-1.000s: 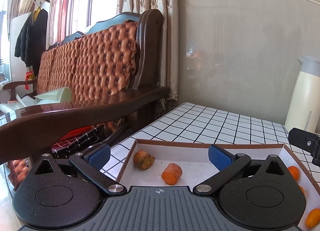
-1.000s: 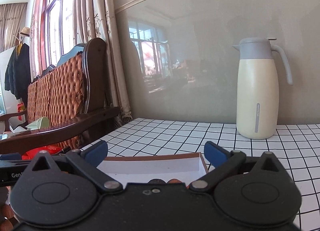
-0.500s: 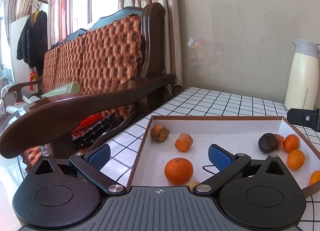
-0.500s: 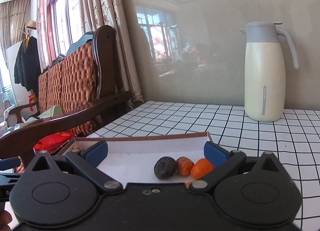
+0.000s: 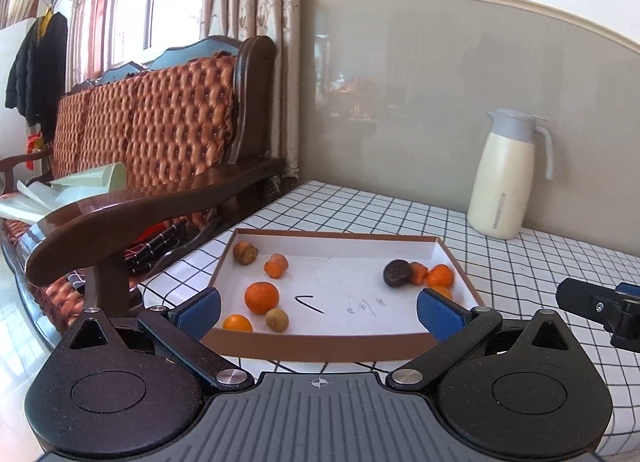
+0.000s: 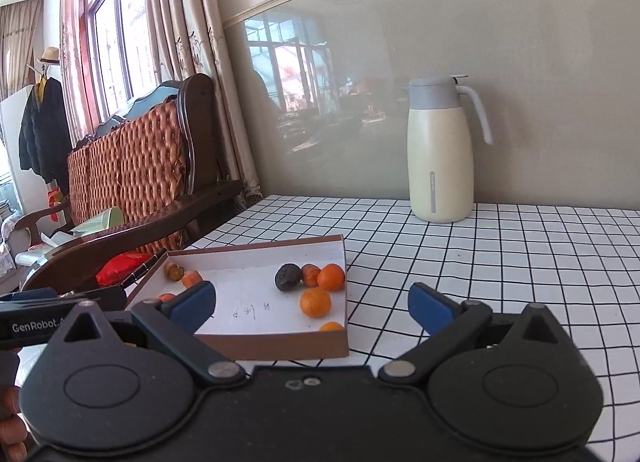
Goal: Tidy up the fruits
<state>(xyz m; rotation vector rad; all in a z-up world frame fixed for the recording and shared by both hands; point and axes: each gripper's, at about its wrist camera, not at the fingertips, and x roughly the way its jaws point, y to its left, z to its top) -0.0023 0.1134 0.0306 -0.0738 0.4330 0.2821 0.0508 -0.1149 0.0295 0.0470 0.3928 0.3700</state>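
Observation:
A shallow brown cardboard tray (image 5: 320,346) with a white floor sits on the checked table; it also shows in the right wrist view (image 6: 272,346). In it lie several small fruits: an orange (image 5: 261,297), a smaller orange (image 5: 237,323), a kiwi-like brown fruit (image 5: 277,319), an orange piece (image 5: 276,265) and a brown piece (image 5: 245,253) at far left, a dark round fruit (image 5: 397,273) (image 6: 288,277) with oranges (image 5: 440,276) (image 6: 331,277) at right. My left gripper (image 5: 318,312) is open and empty just before the tray's near wall. My right gripper (image 6: 310,304) is open and empty near the tray's right corner.
A cream thermos jug (image 5: 506,178) (image 6: 440,150) stands at the back of the table near the grey wall. A dark wooden sofa arm (image 5: 140,214) with brown tufted cushions borders the table's left edge. The table edge runs along the left of the tray.
Both grippers have pulled back and up from the tray, so its whole floor and near wall now show. Both stay open and empty.

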